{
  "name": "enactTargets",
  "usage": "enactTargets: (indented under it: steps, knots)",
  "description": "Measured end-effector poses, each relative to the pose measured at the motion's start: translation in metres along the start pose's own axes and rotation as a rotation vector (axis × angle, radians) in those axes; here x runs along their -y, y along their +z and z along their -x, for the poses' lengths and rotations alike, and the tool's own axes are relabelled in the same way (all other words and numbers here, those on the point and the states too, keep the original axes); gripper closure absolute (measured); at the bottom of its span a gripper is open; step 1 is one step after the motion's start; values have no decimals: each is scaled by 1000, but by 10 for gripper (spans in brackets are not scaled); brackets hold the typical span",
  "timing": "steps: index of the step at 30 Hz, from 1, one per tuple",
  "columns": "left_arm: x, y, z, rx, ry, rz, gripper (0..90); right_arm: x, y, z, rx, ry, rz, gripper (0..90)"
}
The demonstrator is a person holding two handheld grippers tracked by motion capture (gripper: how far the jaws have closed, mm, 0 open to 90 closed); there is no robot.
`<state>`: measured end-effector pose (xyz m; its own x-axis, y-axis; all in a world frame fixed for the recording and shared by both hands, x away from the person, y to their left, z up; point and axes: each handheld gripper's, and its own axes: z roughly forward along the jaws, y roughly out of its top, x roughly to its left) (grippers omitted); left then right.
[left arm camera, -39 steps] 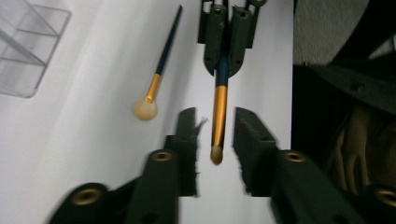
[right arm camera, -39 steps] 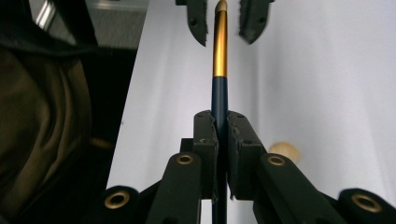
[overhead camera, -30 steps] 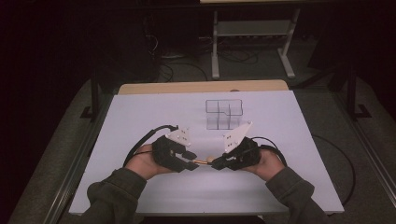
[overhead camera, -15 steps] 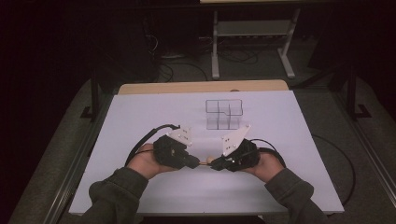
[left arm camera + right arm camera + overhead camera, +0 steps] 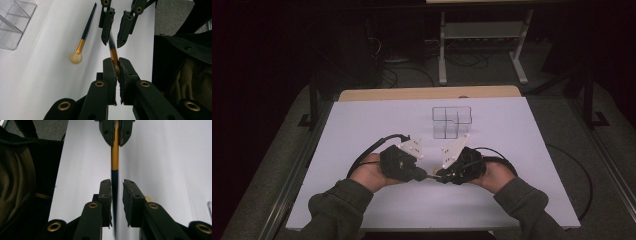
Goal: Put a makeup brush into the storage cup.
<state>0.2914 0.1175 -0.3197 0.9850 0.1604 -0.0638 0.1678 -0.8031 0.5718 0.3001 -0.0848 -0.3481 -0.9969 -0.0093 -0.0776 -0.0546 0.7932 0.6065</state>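
Over the white table point(image 5: 362, 125) my two grippers meet tip to tip, with a makeup brush point(image 5: 114, 51) running between them. My left gripper point(image 5: 117, 68) is shut on the brush's gold ferrule point(image 5: 115, 157). The jaws of my right gripper point(image 5: 117, 191) have just been opening. They stand open, with the brush's dark handle point(image 5: 115, 182) loose in the gap. In the high view the left gripper point(image 5: 424, 174) and the right gripper point(image 5: 440, 176) sit near the table's front middle.
A second brush point(image 5: 85, 32) with a dark handle and pale bristles lies on the table beside the grippers. A clear plastic organizer point(image 5: 452, 120) with open compartments stands farther back. The person's sleeves come in from the front edge. Cables trail from both grippers.
Both hands have stayed nearly where they were. The left gripper's jaws have closed onto the brush between the two grippers.
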Motion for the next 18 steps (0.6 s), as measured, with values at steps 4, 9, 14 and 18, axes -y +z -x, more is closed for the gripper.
enactTargets:
  steps: [4, 9, 14, 18]
  knots:
    - [-1, 0, 0, -3, 7, 4, 850, -3, 3, 0, -10, -4, -3, 762]
    - [-4, -5, 1, -11, 10, 29, 850, -4, 7, 2, -19, 0, 11, 738]
    - [-7, -9, 2, -19, 16, 44, 851, -4, 10, 4, -45, 23, 29, 748]
    - [-9, -10, 3, -24, 24, 36, 851, -6, 9, 4, -46, 33, 46, 777]
